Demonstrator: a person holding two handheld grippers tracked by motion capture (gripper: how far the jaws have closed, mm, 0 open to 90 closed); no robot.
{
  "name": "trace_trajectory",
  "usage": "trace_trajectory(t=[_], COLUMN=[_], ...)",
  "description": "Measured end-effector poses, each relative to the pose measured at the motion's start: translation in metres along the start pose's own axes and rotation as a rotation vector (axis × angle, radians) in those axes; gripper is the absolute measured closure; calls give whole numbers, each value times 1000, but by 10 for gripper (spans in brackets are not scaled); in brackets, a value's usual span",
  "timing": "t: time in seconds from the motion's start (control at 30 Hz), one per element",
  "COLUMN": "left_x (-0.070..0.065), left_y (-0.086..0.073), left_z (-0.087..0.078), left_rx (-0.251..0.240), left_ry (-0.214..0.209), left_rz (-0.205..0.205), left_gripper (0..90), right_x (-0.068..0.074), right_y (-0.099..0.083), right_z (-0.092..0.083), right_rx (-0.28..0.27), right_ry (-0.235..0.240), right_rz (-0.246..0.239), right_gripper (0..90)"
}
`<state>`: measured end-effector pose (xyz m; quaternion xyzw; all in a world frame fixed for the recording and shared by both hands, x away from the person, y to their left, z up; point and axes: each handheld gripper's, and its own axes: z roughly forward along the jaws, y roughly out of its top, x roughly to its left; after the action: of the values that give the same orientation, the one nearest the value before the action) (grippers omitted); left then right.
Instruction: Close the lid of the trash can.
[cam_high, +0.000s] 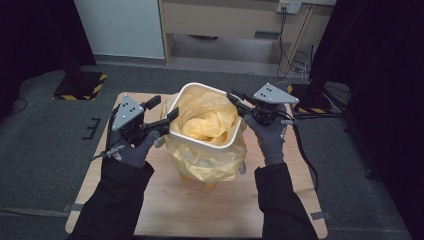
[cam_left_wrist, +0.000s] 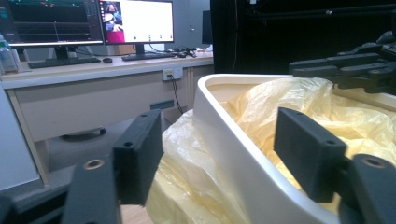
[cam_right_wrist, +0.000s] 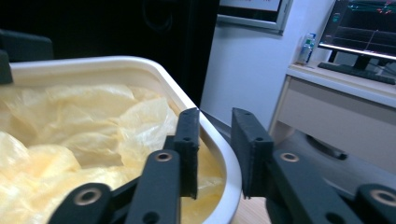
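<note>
Yellow bag (cam_high: 207, 125), white bin (cam_high: 200, 89)

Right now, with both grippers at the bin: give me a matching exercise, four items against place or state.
Items:
1. left gripper
2. right gripper
3. yellow bag
4. white bin

States:
A. stands on the wooden table
B. jaws wide, astride the bin's rim
C. lines the bin, draped over its rim
D. jaws narrow, one each side of the rim

Pairs: 1-B, 2-D, 3-C, 4-A
</note>
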<state>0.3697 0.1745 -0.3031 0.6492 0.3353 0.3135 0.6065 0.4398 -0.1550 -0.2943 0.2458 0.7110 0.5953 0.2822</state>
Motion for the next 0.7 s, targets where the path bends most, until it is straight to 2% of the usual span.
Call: trace_trajectory(t=[0.07, 0.13, 0.2, 0.27, 0.3, 0.43, 0.6, 0.7], left_x=[1, 0, -2, -3, -3, -1, 0, 0], left_y=[0, -1, -1, -1, -1, -3, -7, -10], left_z=[-1, -2, -3, -3, -3, -1, 0, 1], left_rx=[-4, -16, -26, -27, -28, -31, -32, -42], left_ry=[-1, -6, -12, -10, -10, -10, -9, -15], left_rz=[0, 7, 13, 15, 11, 0, -10, -24], left_gripper=[283, 279, 274, 274, 274, 270, 273, 273], right_x=[-1, -4, -5, -5, -4, 0, 3, 2], right_y=[0, 0, 1, 0, -1, -1, -7, -11], right_z=[-3, -5, -6, -4, -3, 1, 7, 8], right_rx=[-44, -91, -117, -89, -87, -68, -14, -15], right_ry=[-2, -31, -68, -92, -99, -118, -113, -96], right_rz=[39, 77, 82, 62, 41, 11, 11, 33], right_gripper=[681, 655, 657, 665, 684, 771, 863, 889])
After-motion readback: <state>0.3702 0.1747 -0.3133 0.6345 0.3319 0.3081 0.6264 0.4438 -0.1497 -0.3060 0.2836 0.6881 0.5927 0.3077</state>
